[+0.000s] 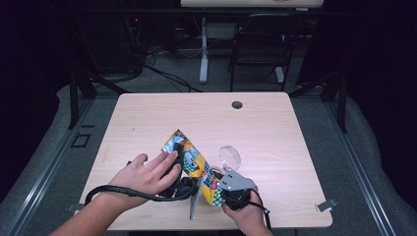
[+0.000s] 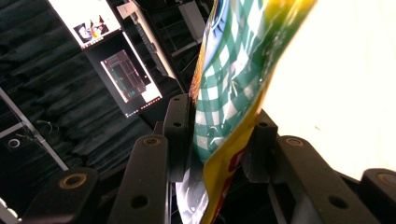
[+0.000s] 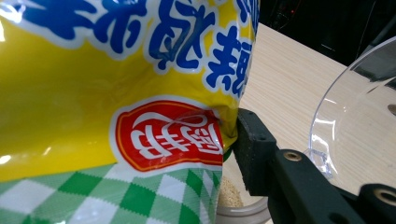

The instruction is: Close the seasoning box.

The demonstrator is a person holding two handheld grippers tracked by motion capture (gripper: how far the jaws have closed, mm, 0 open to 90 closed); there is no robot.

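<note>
**Two tools on one snack bag, pour looks underway**

Both tools pinch the yellow snack bag [image 1: 193,164], held up off the counter [image 1: 275,128] near its front edge. We see the left tool [image 2: 219,144] pressed onto the bag's green-checked edge. The right tool [image 3: 233,140] clamps it by the red label, though one jaw is hidden behind the bag. A clear lid [image 1: 230,156] stands just beside. Under the bag sits a container rim [image 3: 243,214] with pale grains inside. We judge the bag is open and partly poured; emptying and setting it down remain.
</note>
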